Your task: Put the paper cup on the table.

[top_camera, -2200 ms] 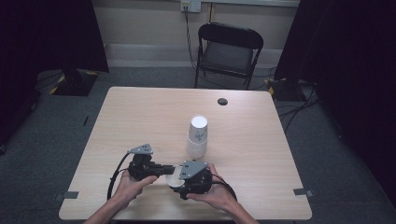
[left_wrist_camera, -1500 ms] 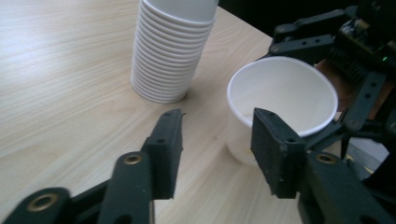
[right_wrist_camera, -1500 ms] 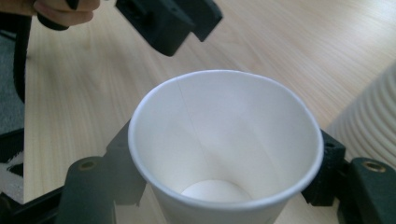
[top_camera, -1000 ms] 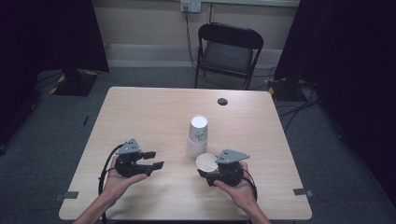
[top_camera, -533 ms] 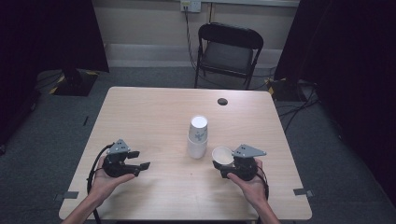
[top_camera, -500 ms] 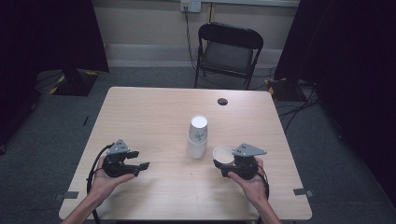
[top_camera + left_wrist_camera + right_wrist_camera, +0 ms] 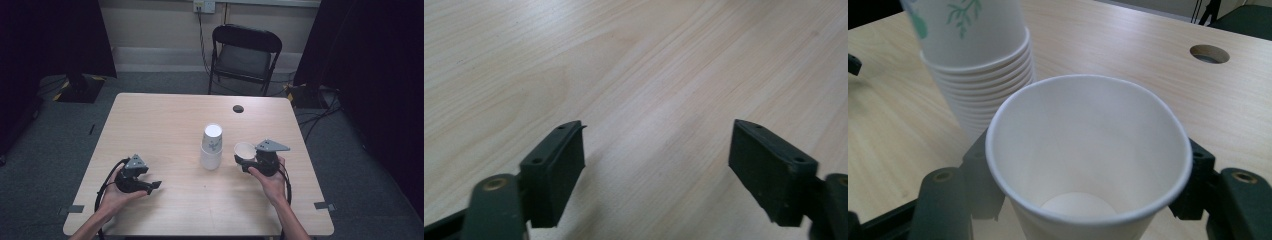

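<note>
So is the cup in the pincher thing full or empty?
Empty. The right gripper view looks straight into the cup, showing its bare white bottom.

Folding chair (image 7: 244, 55) behind table (image 7: 160, 125)

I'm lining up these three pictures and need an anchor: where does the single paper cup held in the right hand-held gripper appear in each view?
High view: the single paper cup sits right of centre, just right of the cup stack.
Right gripper view: the cup is in the foreground, mouth up, between the jaws.
Left gripper view: bare table between open jaws.
Shared landmark: the cup stack beside it.
</note>
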The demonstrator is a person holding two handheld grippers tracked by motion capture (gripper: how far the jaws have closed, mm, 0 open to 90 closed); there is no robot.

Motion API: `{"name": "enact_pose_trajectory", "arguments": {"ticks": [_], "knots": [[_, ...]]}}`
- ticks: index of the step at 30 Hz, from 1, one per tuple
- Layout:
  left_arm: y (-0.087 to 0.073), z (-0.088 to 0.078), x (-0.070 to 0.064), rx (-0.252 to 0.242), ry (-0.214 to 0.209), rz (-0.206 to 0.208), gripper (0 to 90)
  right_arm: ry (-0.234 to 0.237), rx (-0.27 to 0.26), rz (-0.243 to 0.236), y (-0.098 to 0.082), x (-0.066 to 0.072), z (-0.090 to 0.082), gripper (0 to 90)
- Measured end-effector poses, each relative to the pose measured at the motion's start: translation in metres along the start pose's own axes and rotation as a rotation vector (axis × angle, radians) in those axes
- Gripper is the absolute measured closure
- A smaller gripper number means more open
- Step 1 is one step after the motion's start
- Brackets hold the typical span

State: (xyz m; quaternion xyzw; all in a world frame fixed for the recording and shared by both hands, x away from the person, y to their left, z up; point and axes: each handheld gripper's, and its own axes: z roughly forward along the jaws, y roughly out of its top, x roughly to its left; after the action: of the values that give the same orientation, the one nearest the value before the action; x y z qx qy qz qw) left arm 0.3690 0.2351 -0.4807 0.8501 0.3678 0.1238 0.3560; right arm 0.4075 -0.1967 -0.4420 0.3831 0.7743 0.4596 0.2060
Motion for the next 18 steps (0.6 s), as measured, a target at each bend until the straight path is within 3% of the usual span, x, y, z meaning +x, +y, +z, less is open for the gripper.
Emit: {"name": "enact_pose_trajectory", "arguments": {"ticks": [5,7,9,15,18], "knots": [[-0.007,0.004,0.005,0.030,0.040,0.020,18.1,-0.034,0.007,0.000,0.002,-0.008,0.016,31.7],[-0.010,0.006,0.004,0.026,0.033,0.031,17.6,-0.036,0.009,0.004,0.004,-0.011,0.021,31.6],[-0.012,0.006,0.004,0.019,0.033,0.044,16.1,-0.049,0.008,0.005,0.008,-0.015,0.024,31.6],[-0.021,0.008,0.004,-0.046,0.045,0.024,10.4,-0.076,0.022,0.016,0.016,-0.026,0.040,30.7],[-0.021,0.008,0.005,-0.044,0.050,0.019,7.5,-0.078,0.029,0.024,0.014,-0.027,0.050,29.9]]}}
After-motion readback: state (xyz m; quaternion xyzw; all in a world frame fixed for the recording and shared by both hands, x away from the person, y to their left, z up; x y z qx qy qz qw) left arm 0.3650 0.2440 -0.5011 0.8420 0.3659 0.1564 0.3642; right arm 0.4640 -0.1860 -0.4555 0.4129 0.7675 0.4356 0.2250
